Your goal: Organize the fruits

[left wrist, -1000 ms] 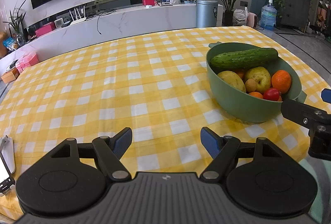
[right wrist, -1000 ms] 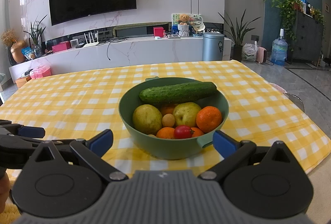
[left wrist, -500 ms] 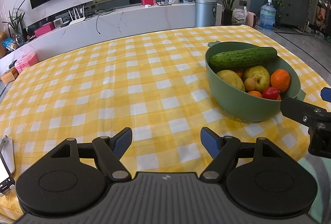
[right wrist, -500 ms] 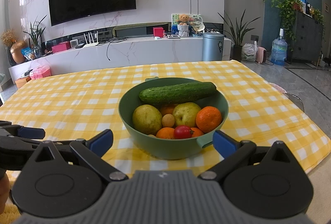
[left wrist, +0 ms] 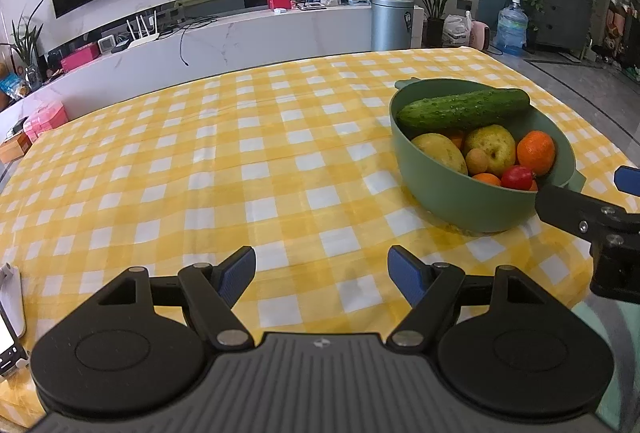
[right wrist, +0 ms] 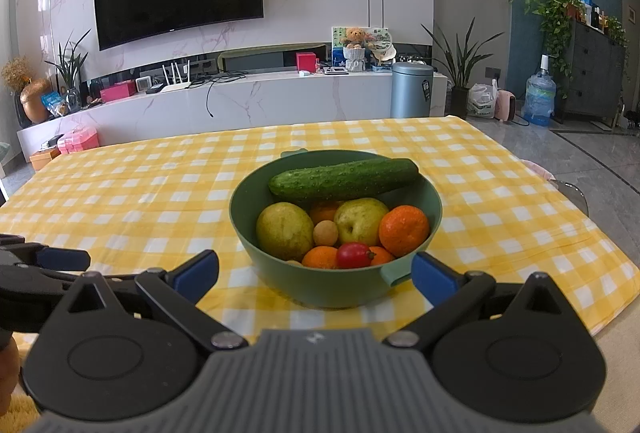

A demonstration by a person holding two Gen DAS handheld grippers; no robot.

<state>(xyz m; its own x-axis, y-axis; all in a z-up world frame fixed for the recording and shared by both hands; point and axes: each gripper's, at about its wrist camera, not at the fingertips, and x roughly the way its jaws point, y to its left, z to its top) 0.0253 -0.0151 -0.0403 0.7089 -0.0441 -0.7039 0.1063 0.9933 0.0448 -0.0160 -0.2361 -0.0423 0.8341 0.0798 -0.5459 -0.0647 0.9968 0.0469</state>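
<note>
A green bowl [right wrist: 320, 285] [left wrist: 460, 201] stands on the yellow checked tablecloth [left wrist: 240, 161]. Across its top lies a cucumber [right wrist: 344, 177] [left wrist: 464, 109]. Below it sit two yellow-green pears [right wrist: 284, 229], oranges [right wrist: 404, 229], a small tan fruit [right wrist: 325, 233] and a red tomato [right wrist: 354, 255]. My right gripper [right wrist: 316, 273] is open just in front of the bowl, with nothing between its fingers. My left gripper [left wrist: 322, 275] is open over bare cloth, to the left of the bowl. The right gripper's fingers [left wrist: 576, 211] show at the right edge of the left wrist view.
The table's right edge [right wrist: 600, 265] drops to a grey floor. A white device [left wrist: 10, 309] lies at the near left edge. Behind the table stand a white TV bench [right wrist: 240, 101], a grey bin [right wrist: 412, 89] and plants.
The left gripper's view has shifted slightly, with the bowl now a little higher in frame. The right gripper has barely moved. Both stay open.
</note>
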